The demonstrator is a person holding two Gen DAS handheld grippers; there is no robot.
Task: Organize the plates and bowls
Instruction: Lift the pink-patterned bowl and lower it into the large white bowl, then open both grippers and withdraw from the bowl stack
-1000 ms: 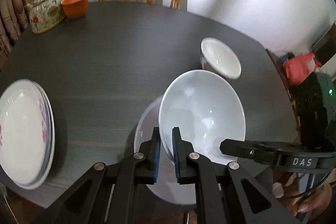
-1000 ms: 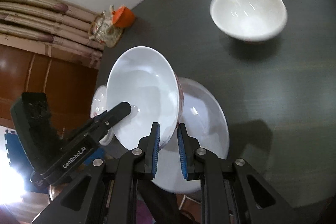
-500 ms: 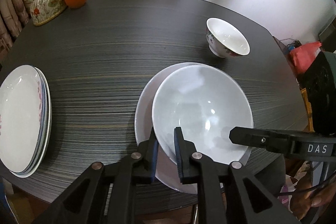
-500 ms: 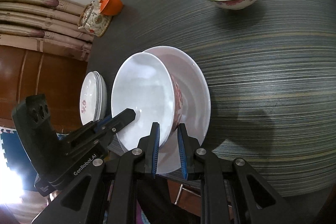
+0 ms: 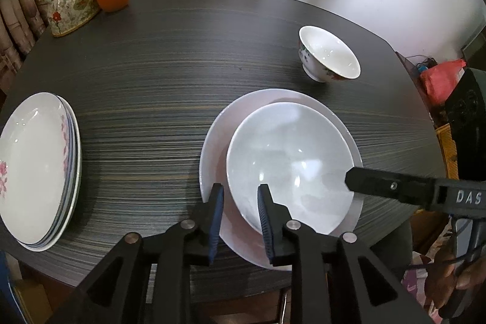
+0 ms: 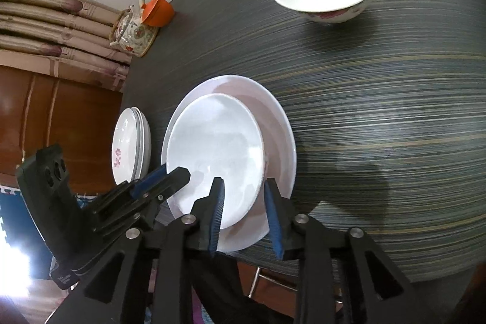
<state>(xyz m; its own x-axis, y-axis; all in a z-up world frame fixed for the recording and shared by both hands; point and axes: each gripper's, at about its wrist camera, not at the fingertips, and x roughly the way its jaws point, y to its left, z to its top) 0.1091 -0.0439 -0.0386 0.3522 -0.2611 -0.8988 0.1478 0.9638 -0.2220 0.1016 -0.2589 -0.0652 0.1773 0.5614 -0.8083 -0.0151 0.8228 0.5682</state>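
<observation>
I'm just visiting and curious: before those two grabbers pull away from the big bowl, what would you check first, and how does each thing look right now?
1. Big bowl resting on the plate: ok, though it sits toward the plate's near side.
2. Left gripper released: ok, fingers spread either side of the rim.
3. Right gripper released: ok, fingers spread too.
4. Fingers fully clear of the rim: cannot tell.
5. Small bowl upright, apart from the plate: ok.
6. Plate stack safely on the table: not ok, it sits at the edge.
</observation>
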